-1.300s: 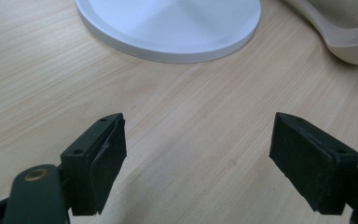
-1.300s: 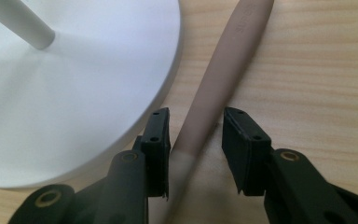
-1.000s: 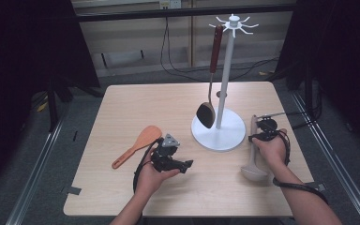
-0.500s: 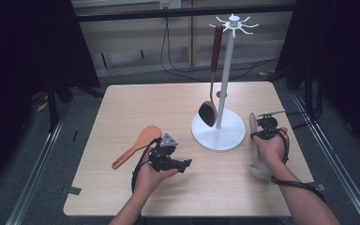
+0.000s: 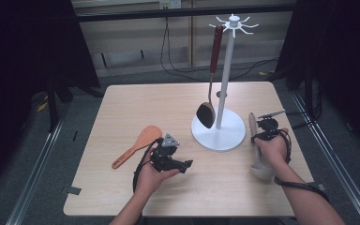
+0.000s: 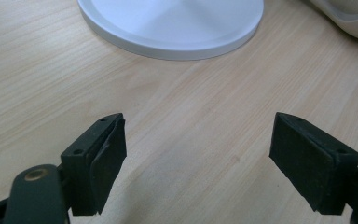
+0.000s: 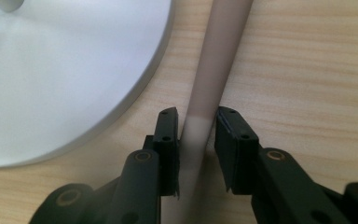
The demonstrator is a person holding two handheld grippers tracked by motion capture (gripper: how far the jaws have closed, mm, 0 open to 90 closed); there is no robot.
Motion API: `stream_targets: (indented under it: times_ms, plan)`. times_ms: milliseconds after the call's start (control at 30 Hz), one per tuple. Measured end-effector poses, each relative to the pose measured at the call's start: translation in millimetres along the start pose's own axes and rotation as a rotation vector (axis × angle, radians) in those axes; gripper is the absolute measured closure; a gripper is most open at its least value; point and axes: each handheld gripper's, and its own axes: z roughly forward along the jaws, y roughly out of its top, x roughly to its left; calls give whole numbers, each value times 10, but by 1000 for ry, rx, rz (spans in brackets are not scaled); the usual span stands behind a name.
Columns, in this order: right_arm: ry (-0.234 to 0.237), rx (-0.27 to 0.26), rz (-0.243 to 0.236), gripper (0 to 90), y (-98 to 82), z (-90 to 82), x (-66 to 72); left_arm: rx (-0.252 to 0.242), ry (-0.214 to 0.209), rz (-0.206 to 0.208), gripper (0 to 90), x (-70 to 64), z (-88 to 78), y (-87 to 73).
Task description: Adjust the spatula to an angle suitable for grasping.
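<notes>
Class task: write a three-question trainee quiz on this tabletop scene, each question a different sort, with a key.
1. True or false: the right gripper has its jaws around the beige ladle handle.
2. Which utensil hangs on the white stand? A) orange spatula B) dark spoon C) whisk
3. Fill in: the left gripper has its jaws ____ over bare table.

Key: 1 true. 2 B, the dark spoon; the orange spatula lies on the table. 3 open.
</notes>
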Motion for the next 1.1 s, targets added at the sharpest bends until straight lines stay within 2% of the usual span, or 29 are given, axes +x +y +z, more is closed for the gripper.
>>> stream_targets:
  times_ms: [33, 67, 133, 200, 267, 333, 367, 400, 433, 467, 500, 733, 800, 967, 1000, 1100]
  plan:
    - [0, 0, 0, 716, 0, 0, 0, 0, 0, 0, 185, 0, 0, 0]
    - [27, -15, 72, 746, -11, 2, -34, -3, 2, 3, 185, 8, 2, -3]
    - [48, -35, 117, 764, -28, 7, -60, 15, 3, 8, 185, 18, -6, -5]
    - [65, -57, 125, 783, -40, -3, -57, 13, 3, 7, 185, 18, -9, -7]
    - [48, -81, 95, 784, -35, -27, -39, -10, -1, -8, 185, 20, -6, -7]
    - [66, -129, 122, 784, -24, -80, -68, 3, 5, 5, 185, 27, -26, 3]
    - [70, -155, 121, 784, -23, -100, -94, -4, 5, 5, 185, 28, -26, 5]
    - [84, -184, 140, 784, -14, -152, -105, -2, 10, 1, 185, 24, -26, 6]
    - [84, -184, 140, 784, -14, -152, -105, -2, 10, 1, 185, 24, -26, 6]
    - [90, -245, 141, 784, -5, -229, -129, -2, 3, -3, 185, 27, -13, 3]
    - [93, -274, 139, 785, -5, -273, -140, 5, 7, 9, 185, 29, -6, 1]
    - [103, -475, 100, 784, -24, -516, -130, 15, 1, 15, 185, -1, 17, 18]
    - [114, -516, 84, 785, -28, -563, -104, 6, 2, 9, 185, -9, 34, 12]
    - [124, -569, 62, 785, -37, -628, -51, 4, 2, 10, 185, -13, 39, 14]
    - [120, -608, 47, 786, -51, -655, -27, 10, 3, 12, 185, -12, 31, 19]
    - [114, -635, 33, 787, -66, -678, -1, 3, 1, 9, 185, -7, 36, 12]
